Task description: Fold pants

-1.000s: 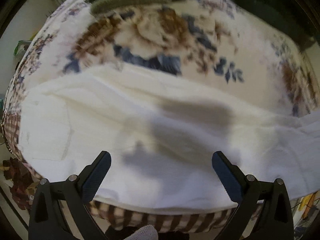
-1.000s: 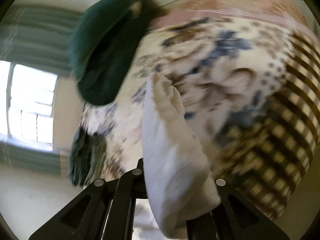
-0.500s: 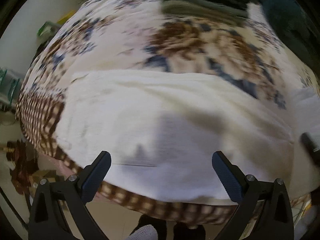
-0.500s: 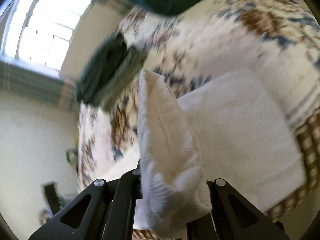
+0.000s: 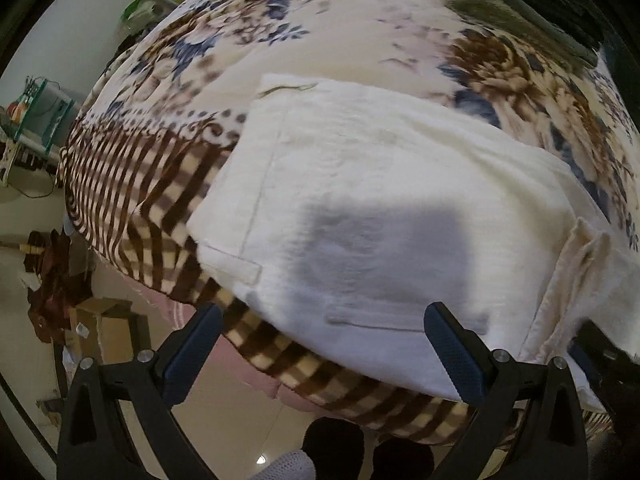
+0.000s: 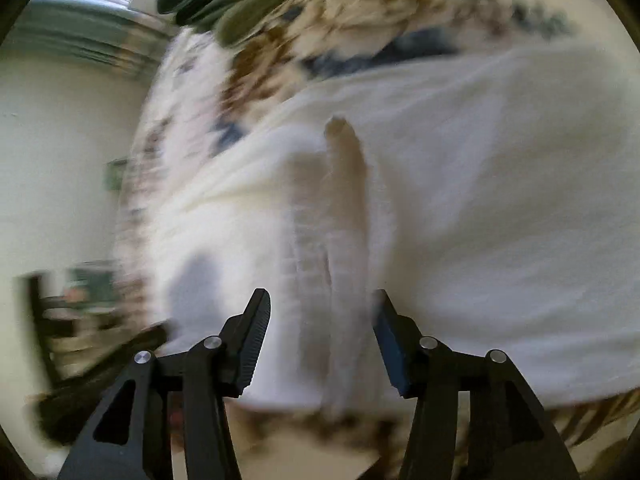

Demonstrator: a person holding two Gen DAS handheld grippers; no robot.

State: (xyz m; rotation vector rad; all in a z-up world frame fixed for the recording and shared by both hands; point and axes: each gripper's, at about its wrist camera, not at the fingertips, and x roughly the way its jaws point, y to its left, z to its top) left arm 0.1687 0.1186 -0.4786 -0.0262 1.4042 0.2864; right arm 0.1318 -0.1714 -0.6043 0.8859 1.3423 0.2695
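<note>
Pants: we find the white pants point(image 5: 380, 208) lying on the floral blanket point(image 5: 320, 40), near its checked front border; the waist end with belt loops faces the left wrist camera.
Pants, right wrist view: the white cloth point(image 6: 480, 200) fills most of the picture, with a raised ridge of fabric running up from between the fingers. This picture is heavily blurred.
Left gripper: we see the left gripper point(image 5: 322, 332) with its fingers wide apart and nothing between them, poised above the waistband edge; whether it touches the cloth we cannot tell.
Right gripper: we see the right gripper point(image 6: 320, 320) with its fingers parted. The fabric ridge lies in the gap, and neither pad appears pressed on it.
Right gripper, left wrist view: a dark part at the right edge beside a bunched fold of the pants may be this gripper; we cannot confirm it.
Blanket: its brown-and-cream checked border point(image 5: 152, 200) hangs over the front edge.
Other clothing: dark green folded garments point(image 5: 540, 20) sit at the far side of the blanket, well apart from the pants.
Floor: a cardboard box point(image 5: 108, 324) stands below the left edge of the blanket.
</note>
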